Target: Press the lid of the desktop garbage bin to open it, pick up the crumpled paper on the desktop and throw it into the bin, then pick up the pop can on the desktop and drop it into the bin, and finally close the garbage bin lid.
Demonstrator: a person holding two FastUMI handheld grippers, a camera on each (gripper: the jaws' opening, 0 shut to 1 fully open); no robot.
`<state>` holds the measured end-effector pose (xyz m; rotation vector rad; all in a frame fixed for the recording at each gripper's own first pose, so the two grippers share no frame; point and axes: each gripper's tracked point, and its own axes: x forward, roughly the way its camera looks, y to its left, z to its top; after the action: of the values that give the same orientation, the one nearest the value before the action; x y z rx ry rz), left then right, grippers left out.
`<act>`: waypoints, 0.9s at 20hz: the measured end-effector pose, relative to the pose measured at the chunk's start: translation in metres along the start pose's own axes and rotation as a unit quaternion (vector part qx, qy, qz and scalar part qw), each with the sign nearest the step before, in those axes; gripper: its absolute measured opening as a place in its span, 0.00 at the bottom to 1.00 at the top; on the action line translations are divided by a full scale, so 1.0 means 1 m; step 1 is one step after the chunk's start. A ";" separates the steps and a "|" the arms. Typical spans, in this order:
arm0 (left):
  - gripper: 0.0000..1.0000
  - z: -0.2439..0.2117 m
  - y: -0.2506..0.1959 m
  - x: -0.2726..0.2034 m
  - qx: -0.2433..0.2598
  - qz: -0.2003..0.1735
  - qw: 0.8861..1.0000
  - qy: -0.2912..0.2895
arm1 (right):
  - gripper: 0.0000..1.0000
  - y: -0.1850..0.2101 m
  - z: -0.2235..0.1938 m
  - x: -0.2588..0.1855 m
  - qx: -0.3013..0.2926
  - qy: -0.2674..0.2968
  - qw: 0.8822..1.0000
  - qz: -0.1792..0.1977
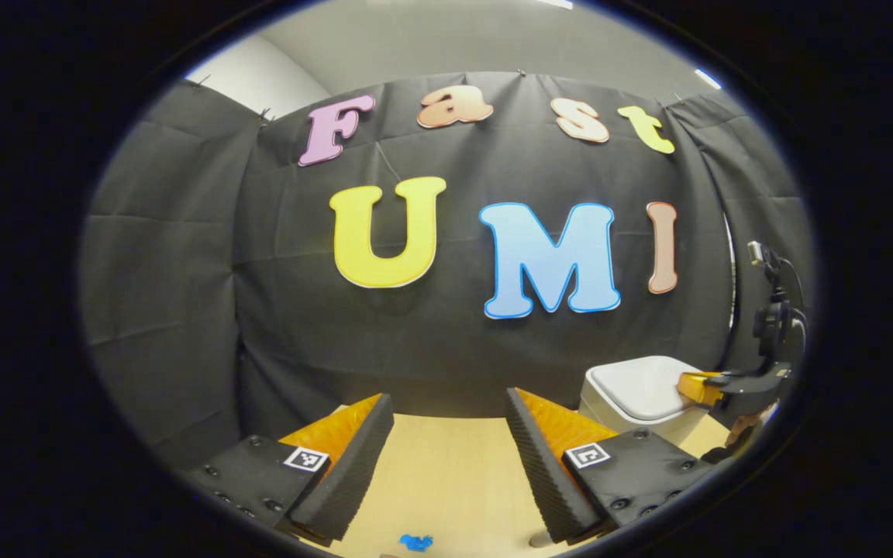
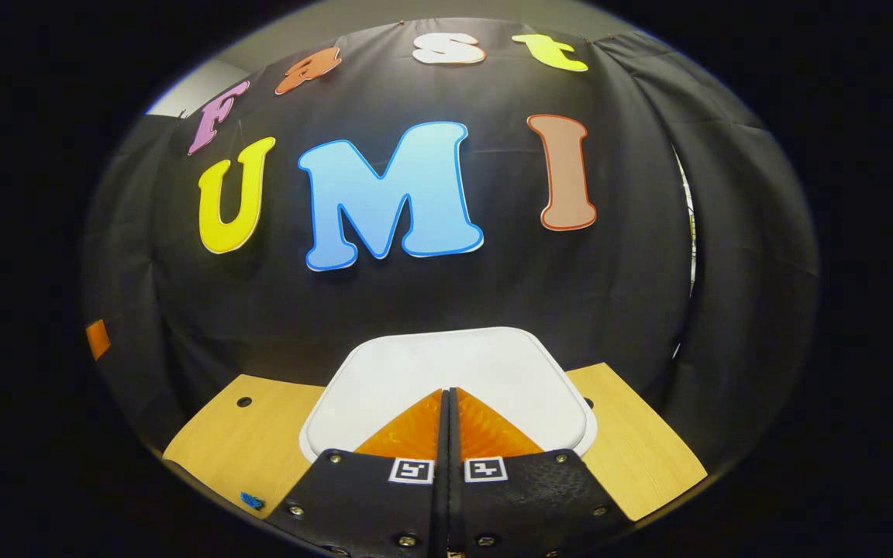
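The garbage bin (image 2: 454, 372) sits on the wooden desktop (image 2: 245, 449) close against the black cloth wall, its white lid (image 2: 493, 364) down flat and closed. In the right gripper view it lies straight ahead of me, and my right gripper (image 2: 446, 399) is over the near part of that lid with its two fingers pressed together, no gap between them and nothing held; whether the tips actually touch the lid I cannot tell. In the left gripper view the same bin (image 1: 640, 395) stands off to the right at the far side of the desktop (image 1: 446, 480), and there I can see my right gripper (image 1: 698, 387) from the side, its tip over the lid's (image 1: 636, 384) right edge. My left gripper (image 1: 446, 422) hangs above the bare wood well apart from the bin, fingers spread wide with nothing between them. A small blue scrap (image 1: 415, 541) lies on the desktop just below my left fingers; in the right gripper view the blue scrap (image 2: 251, 501) shows near the desktop's left front edge. A small dark hole (image 2: 243, 401) marks the wood left of the bin.
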<state>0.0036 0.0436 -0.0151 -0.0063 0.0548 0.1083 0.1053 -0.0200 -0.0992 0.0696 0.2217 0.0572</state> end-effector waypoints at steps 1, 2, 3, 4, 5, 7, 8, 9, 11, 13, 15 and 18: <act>0.95 0.000 0.000 -0.001 0.002 0.000 1.000 0.000 | 0.00 0.000 0.001 -0.004 0.000 -0.001 1.000 0.001; 0.95 0.000 0.000 -0.001 0.003 0.000 1.000 -0.001 | 0.00 0.002 0.004 -0.009 -0.001 -0.005 1.000 0.001; 0.95 0.000 0.000 -0.001 0.004 -0.002 1.000 -0.001 | 0.00 0.002 0.008 -0.015 -0.002 -0.013 1.000 0.002; 0.95 0.000 -0.002 -0.002 0.004 -0.004 1.000 -0.001 | 0.00 0.003 0.016 -0.020 -0.002 -0.025 1.000 0.003; 0.96 0.000 -0.003 -0.003 0.003 -0.005 1.000 -0.002 | 0.00 0.005 0.024 -0.023 -0.001 -0.033 0.999 0.004; 0.95 -0.001 -0.004 -0.004 0.001 -0.007 1.000 -0.001 | 0.00 0.007 0.038 -0.032 0.004 -0.049 0.999 0.005; 0.95 0.000 -0.006 -0.005 0.000 -0.009 1.000 -0.001 | 0.00 0.009 0.045 -0.036 0.007 -0.059 0.998 0.007; 0.95 0.001 -0.006 -0.006 -0.001 -0.010 1.000 -0.001 | 0.00 0.010 0.053 -0.041 0.010 -0.068 0.998 0.008; 0.95 0.000 -0.006 -0.006 -0.002 -0.010 1.000 -0.002 | 0.00 0.013 0.067 -0.050 0.013 -0.087 0.996 0.010; 0.95 0.001 -0.006 -0.007 -0.002 -0.011 1.000 -0.003 | 0.00 0.016 0.078 -0.056 0.013 -0.101 0.995 0.012; 0.95 -0.002 -0.006 -0.009 -0.001 -0.012 1.000 -0.003 | 0.00 0.017 0.087 -0.062 0.012 -0.112 0.994 0.013; 0.96 -0.003 -0.006 -0.012 0.001 -0.014 1.000 -0.004 | 0.00 0.018 0.093 -0.067 0.008 -0.123 0.992 0.011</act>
<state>-0.0075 0.0359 -0.0176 -0.0040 0.0462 0.0804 0.0600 -0.0120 0.0075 0.0943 -0.0255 0.0679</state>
